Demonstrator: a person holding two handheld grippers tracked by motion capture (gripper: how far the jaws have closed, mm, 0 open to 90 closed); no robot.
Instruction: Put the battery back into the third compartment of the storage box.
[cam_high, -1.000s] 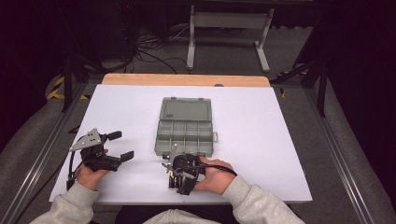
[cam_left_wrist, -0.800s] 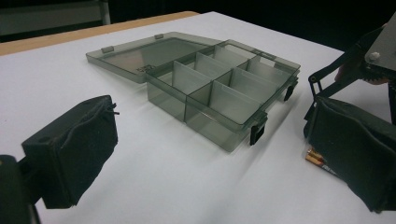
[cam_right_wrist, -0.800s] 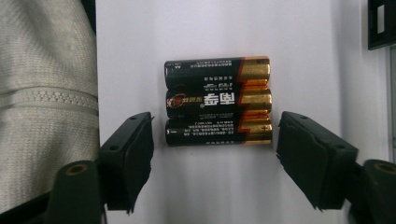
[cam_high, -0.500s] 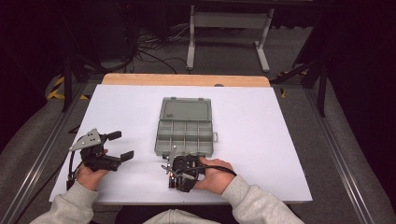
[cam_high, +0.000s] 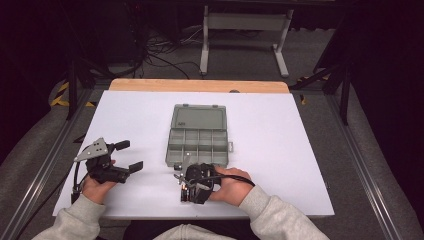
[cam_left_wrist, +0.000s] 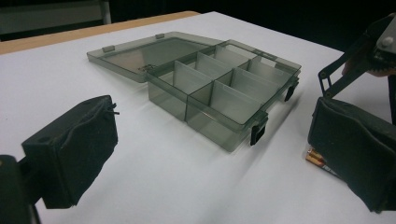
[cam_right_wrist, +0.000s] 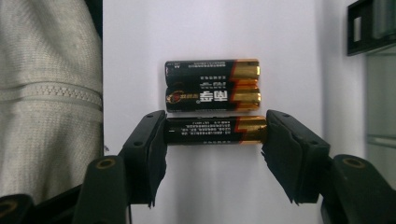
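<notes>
- While the right gripper (cam_right_wrist: 215, 133) has just closed lengthwise on the nearest battery (cam_right_wrist: 212, 130), it sits near the open box (cam_high: 199, 142).
- Two more batteries (cam_right_wrist: 212, 86) lie just beyond.
- The left gripper (cam_high: 125, 156) stands wide, holding nothing.

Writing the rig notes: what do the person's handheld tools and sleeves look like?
Both tools are black with two blocky padded jaws. The left tool carries a grey three-cornered plate on top; a black cable trails from the right tool. Bolts sit at its jaw bases. The sleeves are light grey; a zip shows in the right gripper view.
</notes>
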